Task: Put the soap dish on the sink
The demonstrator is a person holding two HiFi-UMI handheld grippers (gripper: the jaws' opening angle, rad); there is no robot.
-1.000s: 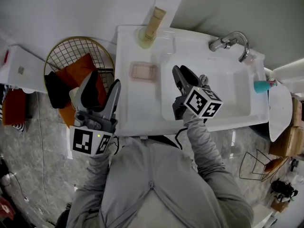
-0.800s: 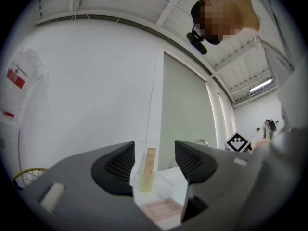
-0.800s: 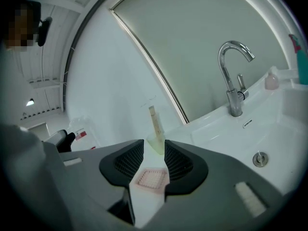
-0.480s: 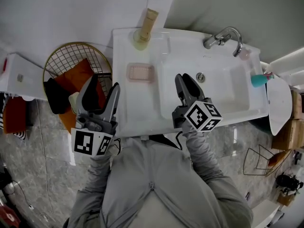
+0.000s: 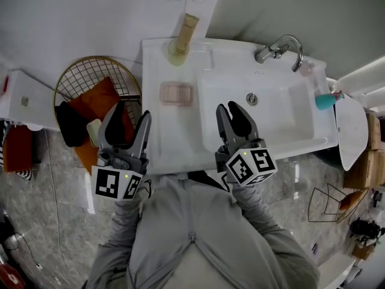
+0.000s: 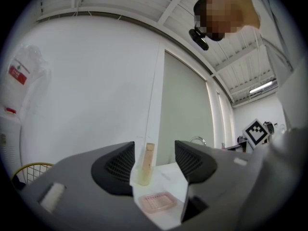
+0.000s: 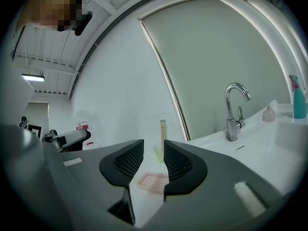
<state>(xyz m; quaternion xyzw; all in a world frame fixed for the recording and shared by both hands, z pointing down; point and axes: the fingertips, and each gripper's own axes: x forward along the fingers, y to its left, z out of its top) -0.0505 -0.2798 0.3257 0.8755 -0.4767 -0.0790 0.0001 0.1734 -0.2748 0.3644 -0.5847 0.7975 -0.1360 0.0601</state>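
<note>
The pink soap dish (image 5: 177,93) lies flat on the white sink's (image 5: 174,138) left ledge, left of the basin. It also shows low between the jaws in the left gripper view (image 6: 157,202) and in the right gripper view (image 7: 153,182). My left gripper (image 5: 130,114) hovers off the sink's front left corner, above the basket's edge, open and empty (image 6: 154,160). My right gripper (image 5: 228,108) hangs over the basin's front left part, its jaws a narrow gap apart with nothing between them (image 7: 154,160). Neither gripper touches the dish.
A tall beige bottle (image 5: 183,38) stands at the ledge's back, behind the dish. The chrome faucet (image 5: 280,50) is at the back right, and a teal bottle (image 5: 326,101) sits at the far right. A gold wire basket (image 5: 90,77) with cloths stands left of the sink.
My right gripper has drawn back toward the sink's front edge, away from the basin's middle. The left gripper has barely moved. The soap dish has stayed on the ledge.
</note>
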